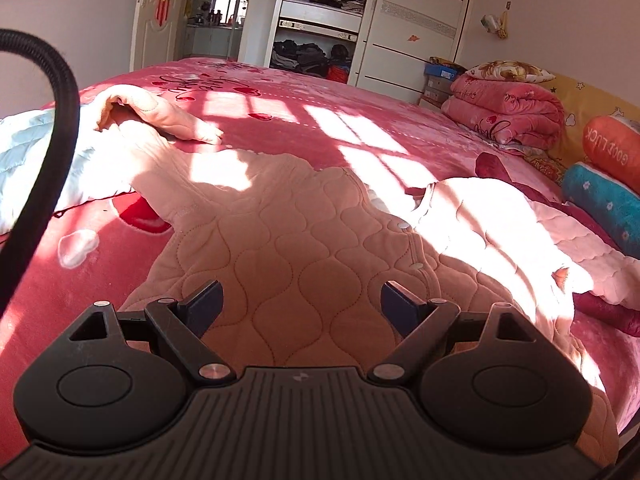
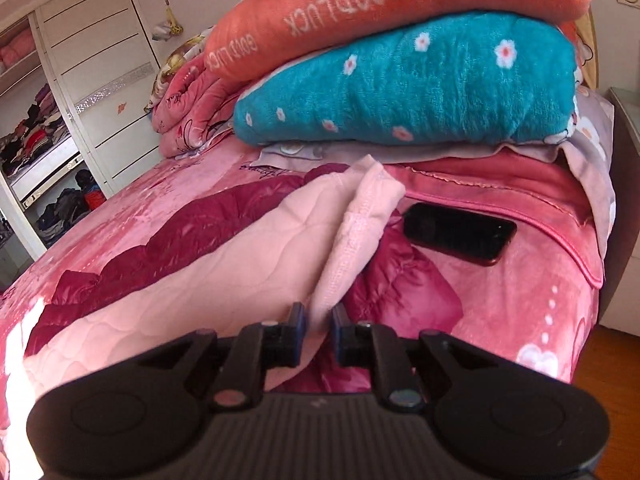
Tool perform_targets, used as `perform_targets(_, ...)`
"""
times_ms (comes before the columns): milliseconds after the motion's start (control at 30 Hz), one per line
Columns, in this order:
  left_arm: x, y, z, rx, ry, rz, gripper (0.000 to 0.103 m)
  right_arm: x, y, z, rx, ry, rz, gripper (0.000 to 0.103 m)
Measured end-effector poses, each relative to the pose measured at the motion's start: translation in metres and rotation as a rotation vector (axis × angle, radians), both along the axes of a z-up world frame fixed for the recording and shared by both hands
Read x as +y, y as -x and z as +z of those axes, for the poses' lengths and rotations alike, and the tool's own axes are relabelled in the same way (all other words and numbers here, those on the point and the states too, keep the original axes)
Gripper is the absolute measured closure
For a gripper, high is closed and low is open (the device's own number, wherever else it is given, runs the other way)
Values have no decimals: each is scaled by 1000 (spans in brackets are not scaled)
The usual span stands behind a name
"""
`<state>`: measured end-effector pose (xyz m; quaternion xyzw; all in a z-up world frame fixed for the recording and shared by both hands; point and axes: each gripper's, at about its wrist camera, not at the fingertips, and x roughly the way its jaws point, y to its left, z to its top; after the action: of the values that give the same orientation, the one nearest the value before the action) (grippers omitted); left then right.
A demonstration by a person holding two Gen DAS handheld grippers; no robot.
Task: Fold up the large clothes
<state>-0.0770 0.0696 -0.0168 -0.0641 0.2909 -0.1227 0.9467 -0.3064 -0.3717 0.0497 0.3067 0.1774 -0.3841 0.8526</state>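
A large pink quilted jacket (image 1: 280, 240) lies spread across the red bed cover (image 1: 280, 100), one sleeve (image 1: 172, 116) stretched to the far left. My left gripper (image 1: 302, 306) is open just above the jacket's near hem, with nothing between its fingers. In the right wrist view my right gripper (image 2: 319, 322) is shut on the jacket's other sleeve (image 2: 352, 248), whose cuff points away toward the pillows. A dark red padded garment (image 2: 192, 232) lies under the pink jacket.
A black phone (image 2: 460, 234) lies on the bed just right of the held sleeve. Teal (image 2: 404, 84) and orange (image 2: 360, 12) pillows are stacked at the headboard. A folded pink blanket (image 1: 504, 112) and a light blue garment (image 1: 32, 160) also lie on the bed. An open wardrobe (image 1: 320, 20) stands behind.
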Motion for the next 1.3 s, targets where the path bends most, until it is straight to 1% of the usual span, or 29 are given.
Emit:
perform_targets(33,2,0,1,-3,5,1,0,2,2,4,-16,-12,18,69)
perform_targets(100,5,1,4,-7,18,1,0,8,8,16,-55,-32,66,58)
perform_targets(200,4,4,7,-10,30,-4,0,27,16,41,-99,-32,163,50)
perform_targets(233,3,5,8,-12,35,-8,0,36,18,48,-112,-31,203,43)
perform_targets(267,4,5,9,-12,41,-12,0,46,19,54,-125,-36,255,39)
perform_targets(333,-1,12,10,-12,55,-29,0,75,19,61,-142,-67,394,23)
perform_targets(367,-1,13,11,-14,56,-35,0,90,17,62,-135,-80,450,21)
perform_targets(433,-4,18,13,-21,59,-55,0,122,11,57,-95,-127,551,20)
perform_targets(467,-8,18,14,-23,61,-61,0,136,6,51,-62,-179,597,20)
perform_targets(500,-9,21,15,-25,65,-69,0,146,4,44,-43,-224,617,20)
perform_targets(567,-10,26,17,-31,74,-89,0,166,3,30,-2,-317,631,20)
perform_targets(633,-14,32,19,-38,78,-111,0,179,0,17,50,-382,640,21)
perform_targets(667,-16,35,19,-41,80,-121,0,185,-1,11,88,-393,643,21)
perform_targets(733,-16,41,20,-47,86,-140,0,193,-6,1,159,-381,646,21)
perform_targets(833,-17,47,23,-55,100,-161,0,197,-15,-19,206,-474,716,20)
perform_targets(867,-17,49,23,-57,105,-166,0,200,-16,-25,231,-481,711,20)
perform_targets(933,-16,51,23,-54,115,-172,0,206,-22,-31,285,-459,710,20)
perform_targets(1000,-15,52,22,-45,122,-182,0,218,-25,-34,307,-455,779,21)
perform_targets(1033,-16,53,22,-40,120,-185,0,225,-26,-33,324,-433,811,28)
perform_targets(1067,-16,53,21,-36,117,-188,0,233,-27,-31,356,-388,841,35)
perform_targets(1100,-15,51,19,-32,111,-195,0,240,-27,-30,382,-350,858,38)
perform_targets(1133,-15,51,17,-27,106,-203,0,246,-27,-30,402,-319,872,44)
perform_targets(1167,-16,51,15,-22,102,-208,0,250,-28,-29,410,-297,886,55)
perform_targets(1200,-16,50,13,-11,95,-211,0,253,-26,-27,405,-289,901,61)
perform_targets(1233,-17,50,10,-2,87,-209,0,254,-24,-26,392,-293,912,76)
perform_targets(1267,-17,49,8,3,81,-209,0,255,-21,-23,374,-301,924,84)
perform_targets(1300,-17,51,6,9,74,-209,0,254,-19,-20,343,-316,941,86)
